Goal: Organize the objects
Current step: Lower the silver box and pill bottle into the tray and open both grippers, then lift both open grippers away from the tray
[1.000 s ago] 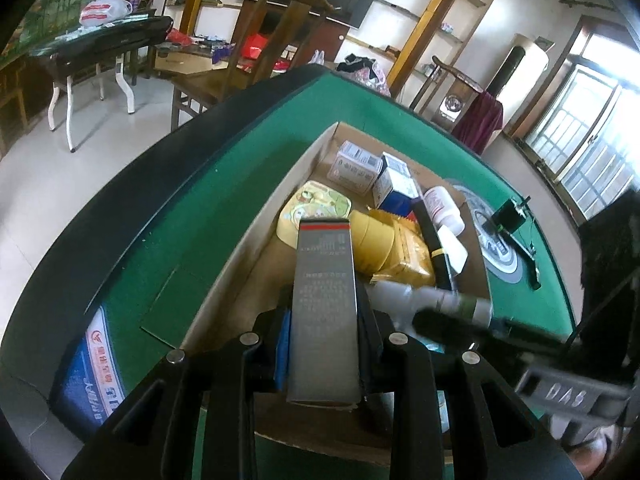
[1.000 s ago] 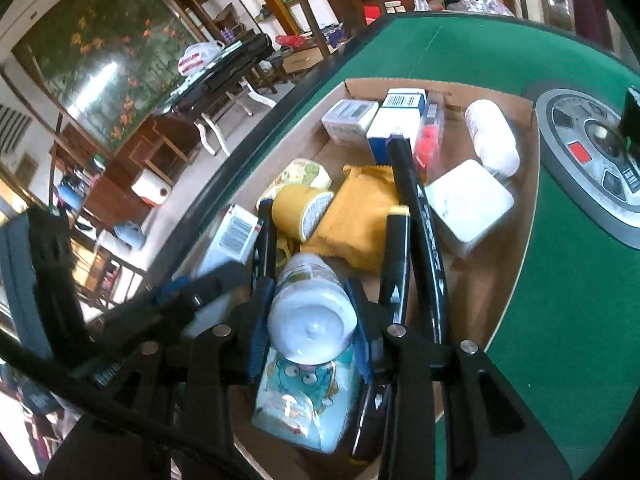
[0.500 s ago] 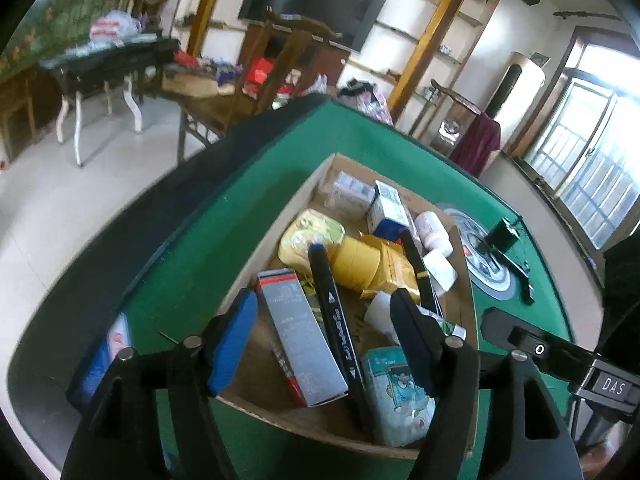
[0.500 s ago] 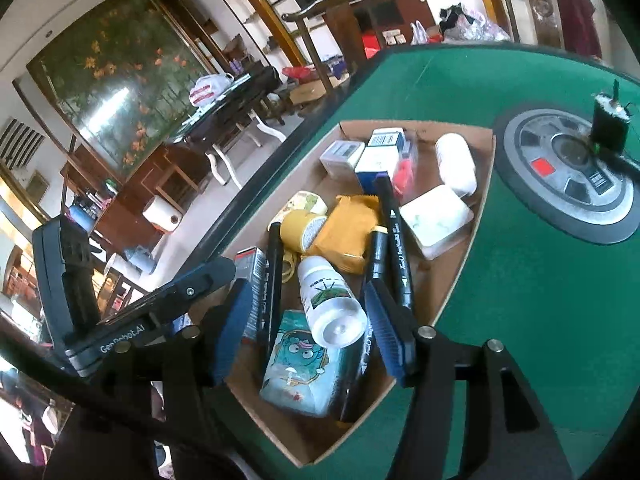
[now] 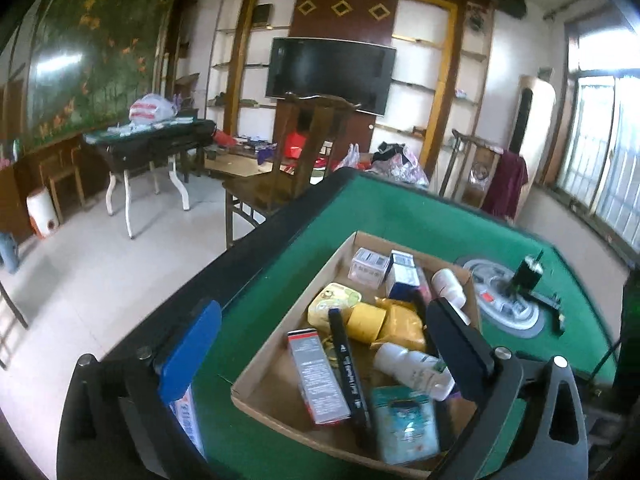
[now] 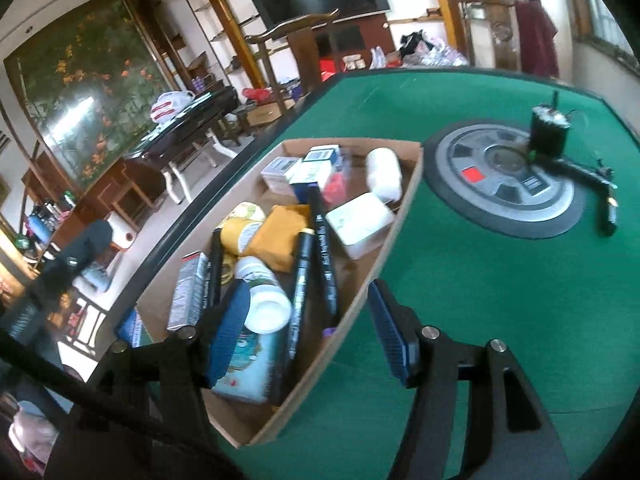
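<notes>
So both claws are hanging above the shallow brown cardboard tray (image 5: pixel 256 380) on the green felt table (image 5: pixel 384 208), and everything's piled inside that tray. The left gripper (image 5: pixel 324 360) has just swung its jaws wide apart with nothing between them; the grey rectangular carton with a red end (image 5: pixel 316 376) lies flat near the tray's near-left corner, right beside a long black marker pen (image 5: pixel 348 368). The right gripper (image 6: pixel 312 336) is spread about halfway, nothing pinched. The white plastic bottle with a green label (image 6: pixel 264 292) lies on its side just past its left pad, resting on a light-blue cartoon-print packet (image 6: pixel 244 364) that pad partly hides. Far-end boxes are too blurry to read, and the tray's near edge is cut off behind the left claw.
</notes>
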The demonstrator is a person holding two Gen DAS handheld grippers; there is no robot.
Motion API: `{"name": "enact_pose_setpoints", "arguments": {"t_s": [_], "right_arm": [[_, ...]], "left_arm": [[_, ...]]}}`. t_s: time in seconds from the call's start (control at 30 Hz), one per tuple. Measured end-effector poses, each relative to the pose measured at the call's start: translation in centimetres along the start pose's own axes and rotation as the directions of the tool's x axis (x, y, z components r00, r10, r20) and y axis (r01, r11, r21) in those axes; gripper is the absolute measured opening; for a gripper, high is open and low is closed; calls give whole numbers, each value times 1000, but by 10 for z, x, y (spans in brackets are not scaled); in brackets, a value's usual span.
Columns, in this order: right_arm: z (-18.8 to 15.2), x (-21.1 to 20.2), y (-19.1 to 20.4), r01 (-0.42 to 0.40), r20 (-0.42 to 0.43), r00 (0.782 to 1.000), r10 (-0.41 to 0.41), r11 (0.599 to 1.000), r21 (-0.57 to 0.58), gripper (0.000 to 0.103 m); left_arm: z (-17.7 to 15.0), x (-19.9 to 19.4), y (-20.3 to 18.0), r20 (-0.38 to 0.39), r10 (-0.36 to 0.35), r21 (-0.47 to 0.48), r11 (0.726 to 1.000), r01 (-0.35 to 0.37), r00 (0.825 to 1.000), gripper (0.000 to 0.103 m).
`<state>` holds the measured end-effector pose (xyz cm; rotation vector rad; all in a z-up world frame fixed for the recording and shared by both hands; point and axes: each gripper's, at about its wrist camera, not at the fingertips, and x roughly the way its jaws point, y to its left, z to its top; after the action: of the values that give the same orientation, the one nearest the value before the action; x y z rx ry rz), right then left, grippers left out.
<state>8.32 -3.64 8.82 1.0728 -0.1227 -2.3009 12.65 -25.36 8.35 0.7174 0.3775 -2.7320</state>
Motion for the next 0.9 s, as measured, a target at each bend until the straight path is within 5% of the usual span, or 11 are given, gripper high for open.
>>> {"name": "enact_pose_setpoints", "arguments": {"t_s": [0.57,0.9], "right_arm": [[-22,-15,2,142,54,989,-137,985,-98,68],[-27,-13,12,199,52,980,-194,968,-152,68]], "left_arm": [[-7,-17,-29,70,195,102,974,-201,978,101],[-12,-20,-30,1,118,93,989,-118,993,101]]}}
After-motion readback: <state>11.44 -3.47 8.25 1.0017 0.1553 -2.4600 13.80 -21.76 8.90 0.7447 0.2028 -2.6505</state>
